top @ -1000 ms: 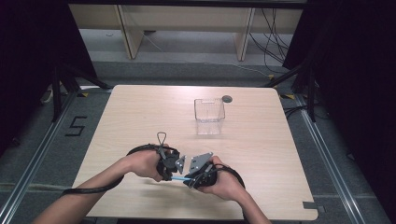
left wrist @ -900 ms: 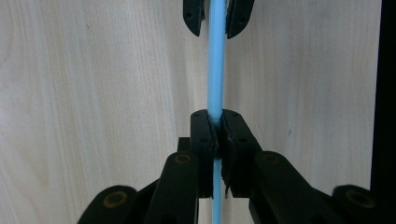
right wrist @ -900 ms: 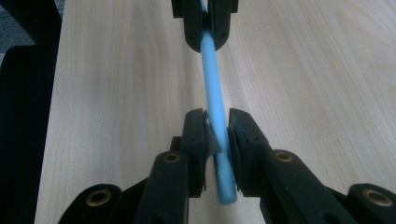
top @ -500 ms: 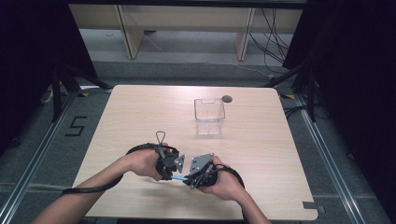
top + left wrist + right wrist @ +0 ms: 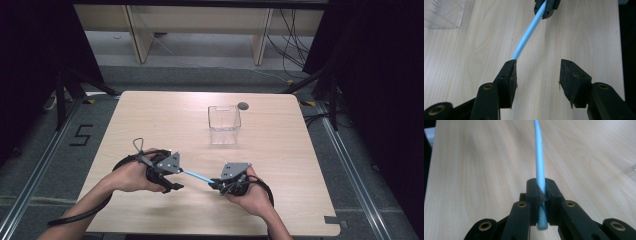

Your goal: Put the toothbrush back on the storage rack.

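A thin light-blue straw (image 5: 197, 176) hangs over the table's front part, between my two grippers. My right gripper (image 5: 214, 183) is shut on one end of it; in the right gripper view the straw (image 5: 539, 157) runs out from between the pressed pads (image 5: 533, 187). My left gripper (image 5: 180, 178) faces it from the left with its jaws spread. They have just been opening. In the left gripper view the straw's (image 5: 526, 37) free end rests by the tip of one pad (image 5: 507, 72), and nothing is pinched in my left gripper (image 5: 537, 67).
A clear plastic box (image 5: 224, 122) stands upright at the middle back of the wooden table (image 5: 150, 120), with a small dark round disc (image 5: 243, 105) behind it. A corner of the box (image 5: 444, 12) shows in the left gripper view. Dark floor surrounds the table.
The two hands, close together before, have drawn apart sideways. The left gripper's jaws have opened off the straw, which now stretches out from the right gripper alone.
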The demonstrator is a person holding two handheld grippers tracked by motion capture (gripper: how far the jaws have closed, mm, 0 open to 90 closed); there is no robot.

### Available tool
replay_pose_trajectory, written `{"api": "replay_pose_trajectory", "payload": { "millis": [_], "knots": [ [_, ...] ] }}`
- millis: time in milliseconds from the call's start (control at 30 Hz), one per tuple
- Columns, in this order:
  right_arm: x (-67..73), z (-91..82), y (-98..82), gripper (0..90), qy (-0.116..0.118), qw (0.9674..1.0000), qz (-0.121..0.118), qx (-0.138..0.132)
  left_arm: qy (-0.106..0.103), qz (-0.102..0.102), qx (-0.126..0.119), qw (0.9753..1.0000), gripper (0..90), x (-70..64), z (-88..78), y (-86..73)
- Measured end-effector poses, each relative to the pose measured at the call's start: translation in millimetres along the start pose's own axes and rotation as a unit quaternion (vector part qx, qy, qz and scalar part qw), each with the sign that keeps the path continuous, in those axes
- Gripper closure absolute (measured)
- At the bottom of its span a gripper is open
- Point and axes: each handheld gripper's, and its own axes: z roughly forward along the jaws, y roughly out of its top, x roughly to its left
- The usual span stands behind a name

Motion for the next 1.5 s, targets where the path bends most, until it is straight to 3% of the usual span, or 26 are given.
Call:
{"api": "replay_pose_trajectory", "payload": {
  "millis": [33, 67, 100, 200, 400, 500, 533, 567, 633, 700, 733, 767, 833, 900, 933, 967, 1000, 1033, 1067, 1100, 1133, 1233, 1267, 1400, 1467, 1500],
  "knots": [
    [0.0, 0.0, 0.0, 83.7, 0.0, 1.0, 0.0, 0.0, 0.0, 0.0, 0.0, 1.0, 47.0, 0.0, 0.0, 0.0],
    [0.2, -2.6, -3.9, 83.7, -0.013, 0.9994, 0.029, -0.013, 0.003, -0.004, -0.009, 1.0, 47.0, -0.9, -4.3, -6.7],
    [-2.6, -3.0, -5.3, 83.7, -0.017, 0.9995, 0.016, -0.021, 0.004, -0.01, -0.018, 0.9998, 46.8, -2.2, -5.1, -10.0],
    [-2.7, -4.4, -8.4, 83.7, -0.029, 0.9984, 0.039, -0.028, 0.002, -0.024, -0.031, 0.9992, 45.6, -4.5, -5.3, -16.2],
    [-5.9, -7.5, -8.9, 83.7, -0.066, 0.9938, 0.048, -0.075, -0.008, -0.06, -0.066, 0.996, 41.1, -10.8, 7.9, -33.4],
    [-5.5, -10.4, -7.6, 83.7, -0.071, 0.9924, 0.057, -0.083, -0.003, -0.09, -0.093, 0.9916, 38.9, -11.9, 16.8, -41.3],
    [-6.2, -12.2, -6.5, 83.7, -0.085, 0.9898, 0.056, -0.099, 0.006, -0.104, -0.11, 0.9885, 37.4, -11.1, 20.3, -45.7],
    [-6.2, -12.2, -6.5, 83.7, -0.085, 0.9898, 0.056, -0.099, 0.006, -0.104, -0.11, 0.9885, 37.3, -11.1, 20.3, -45.7],
    [-6.4, -15.1, -4.8, 83.8, -0.101, 0.9862, 0.06, -0.116, 0.015, -0.124, -0.136, 0.9828, 36.9, -10.7, 24.6, -51.6],
    [-6.8, -16.5, -4.1, 83.7, -0.099, 0.9861, 0.063, -0.118, 0.023, -0.126, -0.134, 0.9827, 36.3, -10.4, 24.4, -53.3],
    [-7.7, -18.0, -3.3, 83.7, -0.106, 0.9836, 0.064, -0.131, 0.025, -0.136, -0.148, 0.9793, 36.0, -10.5, 26.2, -55.7],
    [-8.3, -18.8, -2.9, 83.7, -0.109, 0.9824, 0.064, -0.137, 0.025, -0.136, -0.148, 0.9793, 35.6, -10.5, 26.2, -55.7],
    [-8.2, -20.4, -2.5, 83.7, -0.11, 0.9805, 0.077, -0.143, 0.037, -0.157, -0.175, 0.9712, 34.5, -10.1, 27.1, -57.5],
    [-8.4, -20.2, -1.7, 83.7, -0.109, 0.9793, 0.079, -0.152, 0.041, -0.162, -0.179, 0.9696, 33.5, -9.1, 26.6, -58.0],
    [-8.0, -19.7, -1.2, 83.7, -0.111, 0.978, 0.083, -0.156, 0.045, -0.173, -0.188, 0.9658, 32.9, -7.7, 26.1, -57.9],
    [-8.0, -19.7, -1.2, 83.7, -0.111, 0.978, 0.083, -0.156, 0.045, -0.173, -0.188, 0.9658, 32.5, -7.7, 26.1, -57.9],
    [-8.9, -20.2, -0.4, 83.7, -0.118, 0.9771, 0.071, -0.162, 0.045, -0.179, -0.203, 0.9615, 32.4, -5.6, 26.0, -57.5],
    [-8.9, -20.2, -0.4, 83.7, -0.118, 0.9771, 0.071, -0.162, 0.045, -0.179, -0.203, 0.9615, 32.2, -5.6, 26.0, -57.5],
    [-8.8, -18.7, 0.9, 83.7, -0.111, 0.9763, 0.071, -0.172, 0.049, -0.186, -0.215, 0.9574, 32.1, -3.2, 24.8, -56.7],
    [-8.8, -18.7, 0.9, 83.7, -0.111, 0.9763, 0.071, -0.172, 0.049, -0.186, -0.215, 0.9574, 32.2, -3.2, 24.8, -56.7],
    [-9.2, -19.4, 2.1, 83.7, -0.121, 0.9753, 0.063, -0.174, 0.045, -0.194, -0.234, 0.9517, 32.2, 0.8, 24.0, -55.8],
    [-6.1, -20.0, 4.3, 83.7, -0.114, 0.9743, 0.067, -0.182, 0.048, -0.208, -0.263, 0.9408, 32.4, 7.0, 21.9, -53.3],
    [-4.1, -19.9, 5.2, 83.7, -0.112, 0.974, 0.075, -0.182, 0.048, -0.208, -0.263, 0.9408, 32.4, 7.0, 21.9, -53.3],
    [-5.5, -20.3, 7.0, 83.7, -0.125, 0.9717, 0.057, -0.192, 0.05, -0.228, -0.295, 0.9265, 33.0, 14.0, 19.7, -48.3],
    [-4.8, -20.2, 7.7, 83.7, -0.118, 0.972, 0.065, -0.193, 0.055, -0.228, -0.313, 0.9204, 33.9, 17.6, 17.0, -43.2],
    [-4.8, -20.2, 7.7, 83.7, -0.118, 0.972, 0.065, -0.193, 0.055, -0.228, -0.313, 0.9204, 34.6, 17.6, 17.0, -43.2]
  ]
}}
